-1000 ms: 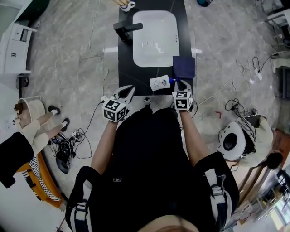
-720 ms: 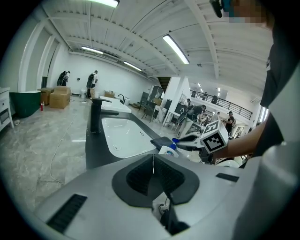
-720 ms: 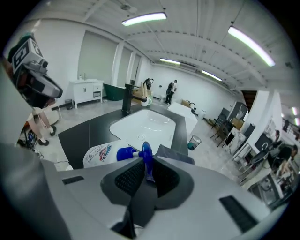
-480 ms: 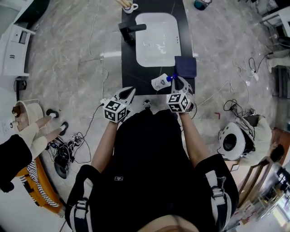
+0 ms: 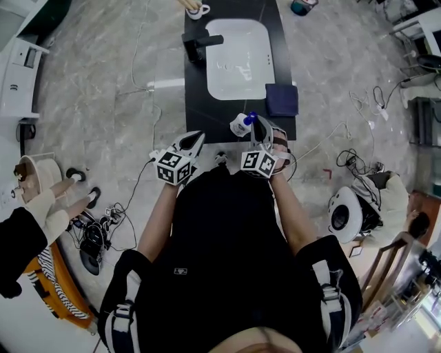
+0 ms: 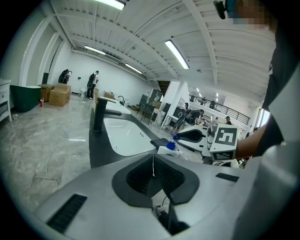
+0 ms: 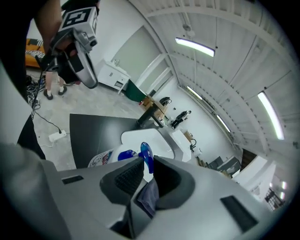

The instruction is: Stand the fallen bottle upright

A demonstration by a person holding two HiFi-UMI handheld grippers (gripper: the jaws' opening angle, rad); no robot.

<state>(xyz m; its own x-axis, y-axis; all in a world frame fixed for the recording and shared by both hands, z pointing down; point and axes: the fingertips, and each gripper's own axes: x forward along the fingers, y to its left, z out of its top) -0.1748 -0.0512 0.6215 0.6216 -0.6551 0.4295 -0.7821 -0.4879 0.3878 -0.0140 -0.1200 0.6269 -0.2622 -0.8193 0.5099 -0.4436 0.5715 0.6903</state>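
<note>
The white bottle (image 5: 238, 126) with a blue spray top (image 5: 251, 118) leans on the near end of the black counter (image 5: 196, 103), lifted at its top end. My right gripper (image 5: 256, 124) has the blue top (image 7: 146, 155) between its jaws, and they are opening; the white body (image 7: 103, 160) shows below left of it. My left gripper (image 5: 196, 138) hovers at the counter's near edge, left of the bottle, shut and empty. In the left gripper view the bottle (image 6: 167, 150) lies just past the closed fingertips (image 6: 153, 171).
A white sink (image 5: 238, 58) with a black faucet (image 5: 200, 43) fills the counter's middle. A dark blue cloth (image 5: 281, 100) lies right of the sink, close behind the bottle. A cup (image 5: 196, 9) stands at the far end. Cables trail over the floor; another person's hand (image 5: 41, 203) is at left.
The right gripper has rolled, risen and shifted left with the bottle's blue top. The bottle has swung from lying flat toward upright. The left gripper has stayed put.
</note>
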